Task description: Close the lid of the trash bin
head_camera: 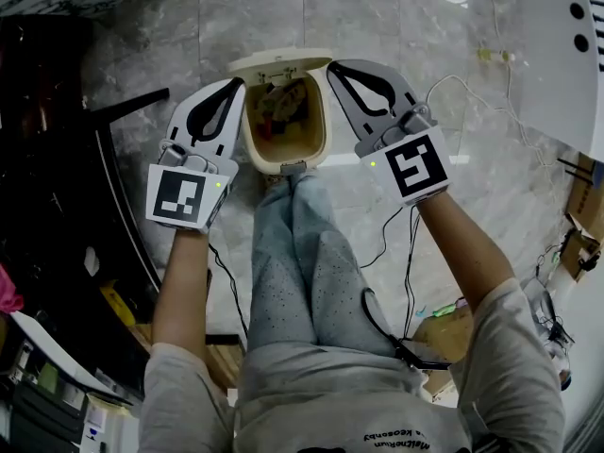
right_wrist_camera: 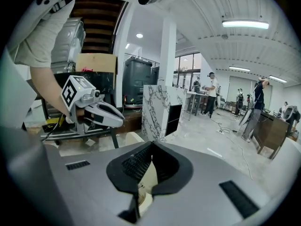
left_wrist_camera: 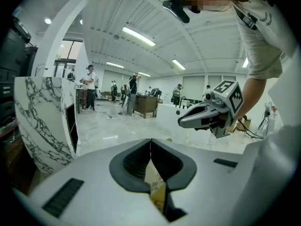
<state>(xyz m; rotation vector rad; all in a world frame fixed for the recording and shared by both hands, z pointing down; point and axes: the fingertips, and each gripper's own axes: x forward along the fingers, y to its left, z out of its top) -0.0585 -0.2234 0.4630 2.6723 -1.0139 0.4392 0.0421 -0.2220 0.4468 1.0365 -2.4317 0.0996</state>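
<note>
Both grippers are pressed shut and hold nothing: in each gripper view the dark pads meet in a closed seam. The left gripper (head_camera: pixel 234 87) and the right gripper (head_camera: pixel 336 67) flank the trash bin (head_camera: pixel 327 132), which stands on the marble floor (head_camera: pixel 472 206) directly between their tips, just inside each one. Its lid (head_camera: pixel 278 58) stands raised at the far rim, just beyond and between the two sets of tips, so the bin is open.

Inside the bin, below the level of the tips, lies a heap of rubbish (head_camera: pixel 281 109) in reddish and brown tones; it looks like crumpled wrappers, though the view is too small to be sure. The person's leg (head_camera: pixel 293 253) runs down to the near edge of the bin.

By its look, the lid is thin moulded plastic: light, stiff and smooth, swinging on a hinge at the far rim. Pinching it seems unnecessary; shut tips laid against its upper free edge should tip it over towards the person. The smooth plastic may let the tips slide off, and so light a bin could skid on the polished floor if pushed hard.
</note>
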